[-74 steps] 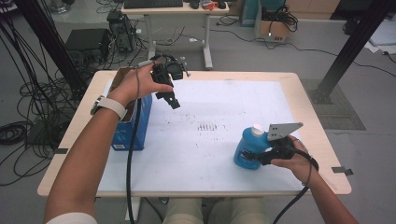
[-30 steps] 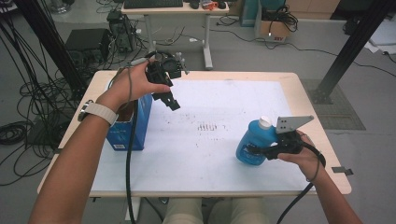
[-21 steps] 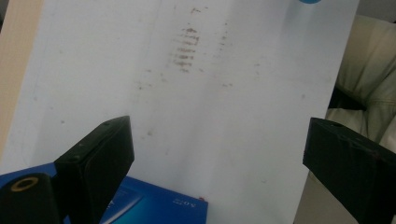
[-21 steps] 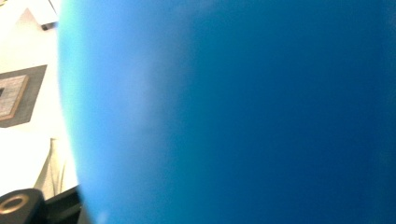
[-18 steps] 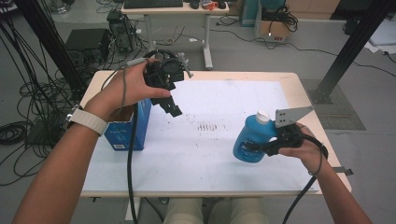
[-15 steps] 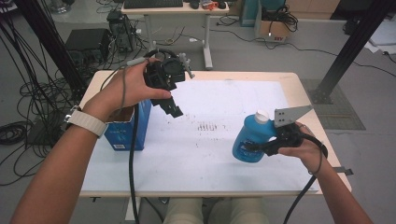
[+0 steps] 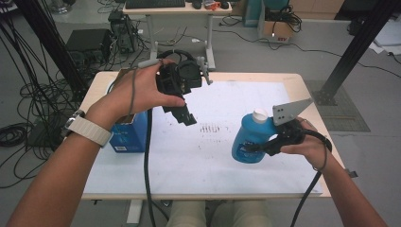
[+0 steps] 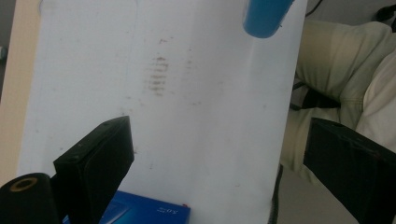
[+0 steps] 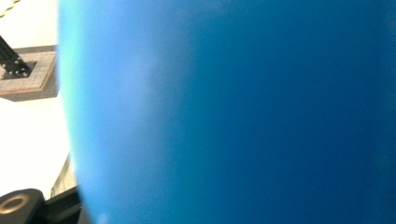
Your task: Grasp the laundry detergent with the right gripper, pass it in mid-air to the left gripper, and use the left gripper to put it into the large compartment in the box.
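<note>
We see the right gripper squeezing a blue bottle, which stands on the white sheet at the right side of the table. The left gripper is up in the air, jaws wide apart, holding nothing. A blue box sits at the left.
</note>
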`<action>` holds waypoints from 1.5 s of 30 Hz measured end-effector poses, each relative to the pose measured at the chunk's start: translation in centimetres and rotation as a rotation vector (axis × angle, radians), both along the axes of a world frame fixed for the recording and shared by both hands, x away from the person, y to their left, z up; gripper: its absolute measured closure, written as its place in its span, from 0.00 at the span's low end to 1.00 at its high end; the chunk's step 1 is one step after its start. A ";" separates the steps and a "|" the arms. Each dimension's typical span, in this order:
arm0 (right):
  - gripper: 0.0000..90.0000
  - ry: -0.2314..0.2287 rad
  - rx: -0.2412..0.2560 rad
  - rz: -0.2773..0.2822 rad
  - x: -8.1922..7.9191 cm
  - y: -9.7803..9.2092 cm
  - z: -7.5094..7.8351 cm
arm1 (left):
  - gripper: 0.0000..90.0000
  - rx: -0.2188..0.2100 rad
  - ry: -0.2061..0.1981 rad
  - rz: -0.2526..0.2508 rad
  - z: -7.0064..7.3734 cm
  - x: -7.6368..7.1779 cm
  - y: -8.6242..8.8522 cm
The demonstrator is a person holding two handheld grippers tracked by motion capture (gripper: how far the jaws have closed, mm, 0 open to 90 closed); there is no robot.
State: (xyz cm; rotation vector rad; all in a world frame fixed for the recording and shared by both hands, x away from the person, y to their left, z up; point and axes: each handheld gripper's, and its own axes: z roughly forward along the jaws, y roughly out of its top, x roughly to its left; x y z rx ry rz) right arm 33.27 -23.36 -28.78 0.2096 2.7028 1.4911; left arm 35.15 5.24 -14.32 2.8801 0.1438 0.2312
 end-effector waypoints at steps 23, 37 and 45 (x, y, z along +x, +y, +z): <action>0.48 -0.038 -0.053 0.178 1.4 3.5 2.0 | 0.09 0.038 0.034 -0.072 -0.1 -1.0 -2.1; 0.48 -0.023 -0.084 0.198 1.9 5.2 1.5 | 0.09 0.053 0.042 -0.085 0.1 -1.1 -3.3; 0.48 -0.066 -0.101 0.238 2.5 5.7 1.3 | 0.08 0.048 0.039 -0.089 0.1 -1.0 -4.2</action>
